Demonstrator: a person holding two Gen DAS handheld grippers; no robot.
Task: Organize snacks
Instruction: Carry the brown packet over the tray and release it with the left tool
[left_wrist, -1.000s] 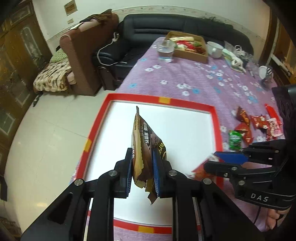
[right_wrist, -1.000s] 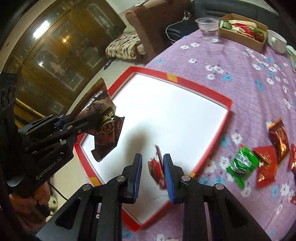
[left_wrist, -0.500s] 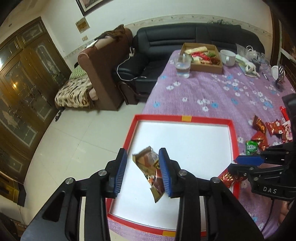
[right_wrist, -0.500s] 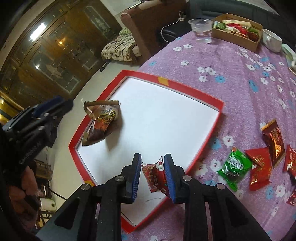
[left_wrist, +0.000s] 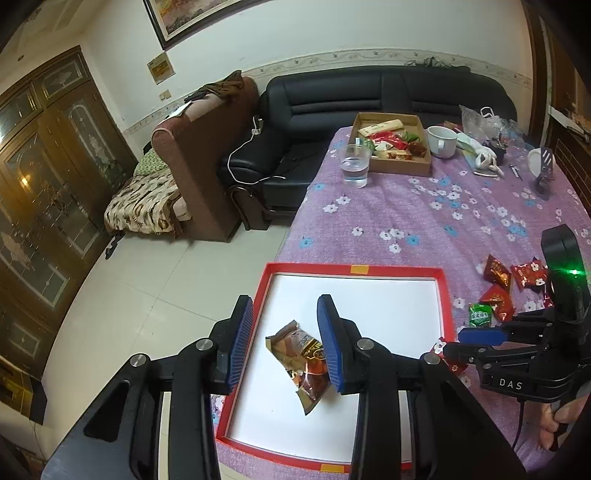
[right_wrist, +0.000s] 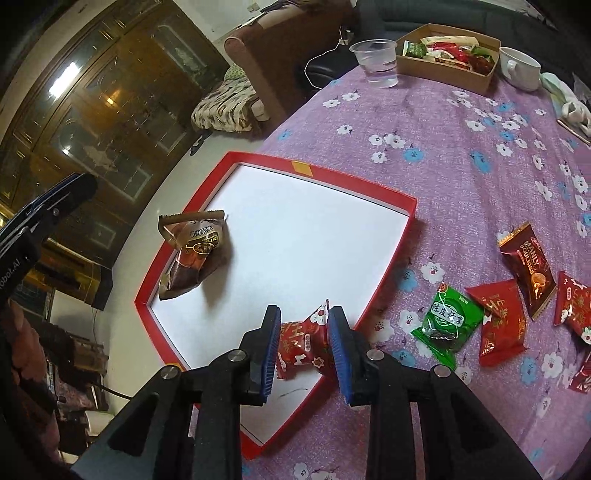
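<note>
A brown snack packet (left_wrist: 299, 354) (right_wrist: 195, 254) lies on the white floor of the red-rimmed tray (left_wrist: 354, 269) (right_wrist: 303, 168), near its left side. My left gripper (left_wrist: 284, 299) (right_wrist: 55, 206) hangs open above that packet, its blue pads well apart and touching nothing. My right gripper (right_wrist: 303, 312) (left_wrist: 456, 341) is shut on a red snack packet (right_wrist: 303, 349) (left_wrist: 439, 347), which it holds low over the tray's near right edge. To the right of the tray several loose packets lie on the purple flowered cloth: a green one (right_wrist: 447, 325) (left_wrist: 480, 315), red ones (right_wrist: 502, 314) and a dark brown one (right_wrist: 528, 258).
At the far end of the table stand a cardboard box (left_wrist: 400, 166) of snacks, a clear cup (left_wrist: 356, 166) of water and a white mug (left_wrist: 441, 142). The table's left edge drops to tiled floor. A black sofa (left_wrist: 332, 107) stands behind the table.
My left gripper let go of the brown packet, which now lies on the tray, and rose above it. The right gripper has shifted with the red packet toward the tray's near right edge.
</note>
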